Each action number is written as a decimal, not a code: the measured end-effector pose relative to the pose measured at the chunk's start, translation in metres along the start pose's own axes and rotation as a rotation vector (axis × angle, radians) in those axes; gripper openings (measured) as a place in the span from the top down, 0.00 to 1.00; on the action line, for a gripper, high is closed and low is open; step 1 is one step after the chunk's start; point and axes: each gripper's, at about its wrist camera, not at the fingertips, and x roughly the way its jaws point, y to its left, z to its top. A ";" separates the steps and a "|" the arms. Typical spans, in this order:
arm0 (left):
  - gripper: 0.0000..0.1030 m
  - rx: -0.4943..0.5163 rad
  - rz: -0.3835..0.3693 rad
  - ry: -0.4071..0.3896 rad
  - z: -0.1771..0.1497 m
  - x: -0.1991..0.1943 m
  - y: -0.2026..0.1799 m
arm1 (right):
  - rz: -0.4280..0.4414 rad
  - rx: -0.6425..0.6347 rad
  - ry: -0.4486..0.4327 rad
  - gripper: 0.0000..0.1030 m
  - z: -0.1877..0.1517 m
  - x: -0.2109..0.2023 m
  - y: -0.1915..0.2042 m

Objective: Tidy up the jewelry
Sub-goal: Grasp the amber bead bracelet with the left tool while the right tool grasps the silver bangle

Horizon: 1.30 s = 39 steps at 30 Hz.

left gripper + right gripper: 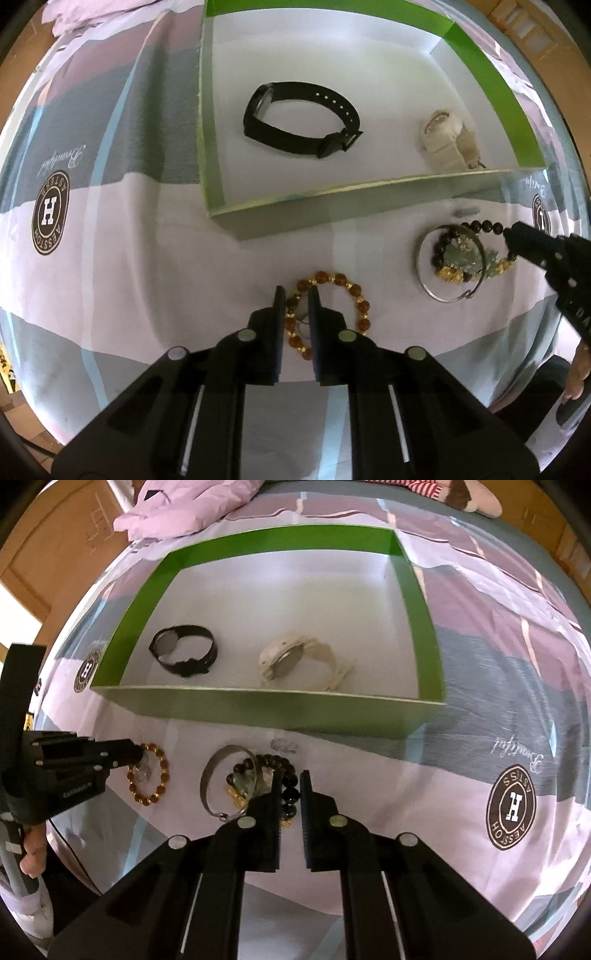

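Bracelets are lying on the bed near the green box (258, 705). The left claw (297, 295) is closing narrowly around the amber bracelet (332, 314); the right claw (290, 781) is pinching narrowly the black bead bracelet (284, 782) beside the silver bangle (207, 779). Two watches are sitting inside the box.

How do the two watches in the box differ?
The black watch is dark and slim-strapped; the white watch is cream and chunkier. The black watch lies nearer the box's left wall, the white watch nearer the middle. Both lie on their sides, straps looped, apart from each other.
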 end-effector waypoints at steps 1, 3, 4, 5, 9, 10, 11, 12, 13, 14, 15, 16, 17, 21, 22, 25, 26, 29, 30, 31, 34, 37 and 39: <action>0.88 0.001 0.003 0.002 0.001 0.001 -0.001 | 0.014 0.001 -0.005 0.91 0.003 0.000 -0.004; 0.88 0.001 0.012 0.009 0.001 0.004 -0.001 | 0.038 -0.001 -0.015 0.91 0.002 -0.009 -0.018; 0.85 0.000 0.019 0.011 0.002 0.006 -0.001 | 0.051 -0.002 -0.023 0.91 0.002 -0.012 -0.016; 0.83 -0.001 0.024 0.013 0.002 0.007 -0.002 | 0.061 -0.003 -0.028 0.91 0.000 -0.020 -0.024; 0.83 0.008 0.036 0.010 0.001 0.010 -0.005 | 0.102 -0.018 -0.041 0.91 0.000 -0.027 -0.018; 0.88 0.009 0.033 0.007 0.001 0.010 -0.006 | 0.072 -0.031 -0.036 0.91 -0.001 -0.025 -0.016; 0.92 0.009 0.024 0.005 0.001 0.010 -0.007 | 0.047 -0.033 -0.031 0.91 -0.001 -0.024 -0.016; 0.92 0.008 0.020 0.000 -0.001 0.010 -0.009 | 0.015 -0.030 -0.024 0.90 -0.001 -0.019 -0.016; 0.92 0.008 0.011 -0.005 -0.001 0.009 -0.010 | -0.008 -0.028 -0.016 0.88 0.000 -0.015 -0.017; 0.92 0.011 0.000 -0.012 -0.001 0.008 -0.011 | -0.013 -0.019 -0.015 0.78 0.000 -0.014 -0.018; 0.92 0.012 -0.004 -0.015 -0.001 0.007 -0.012 | -0.006 -0.008 -0.019 0.72 0.000 -0.013 -0.019; 0.92 0.014 -0.005 -0.017 -0.001 0.006 -0.012 | 0.006 -0.014 -0.021 0.72 -0.001 -0.012 -0.018; 0.92 0.017 -0.006 -0.017 -0.001 0.006 -0.013 | 0.021 -0.024 -0.023 0.72 -0.001 -0.010 -0.014; 0.92 0.020 0.002 -0.001 -0.001 0.011 -0.015 | 0.092 -0.043 0.009 0.72 -0.003 0.008 0.002; 0.92 0.021 0.004 0.002 -0.001 0.009 -0.012 | 0.077 -0.047 0.018 0.72 -0.004 0.015 0.004; 0.90 0.018 0.003 0.010 0.000 0.012 -0.012 | 0.044 -0.052 0.042 0.73 -0.006 0.031 0.007; 0.87 0.014 0.002 0.011 0.000 0.013 -0.012 | 0.040 -0.051 0.043 0.75 -0.006 0.034 0.007; 0.86 0.018 0.000 0.012 0.002 0.016 -0.008 | 0.033 -0.063 0.035 0.93 -0.006 0.032 0.010; 0.87 0.017 0.001 0.012 0.003 0.017 -0.011 | 0.044 -0.064 0.033 0.95 -0.006 0.030 0.010; 0.90 0.013 -0.001 0.009 0.003 0.017 -0.011 | 0.045 -0.069 0.028 0.95 -0.007 0.027 0.012; 0.92 0.002 -0.012 0.000 -0.001 0.013 -0.007 | 0.057 -0.081 0.012 0.95 -0.008 0.021 0.017; 0.92 0.004 -0.019 -0.021 -0.001 0.003 -0.003 | 0.073 -0.085 -0.008 0.95 -0.007 0.013 0.021; 0.92 0.014 -0.026 -0.039 -0.001 -0.004 -0.004 | 0.087 -0.089 -0.025 0.95 -0.009 0.006 0.021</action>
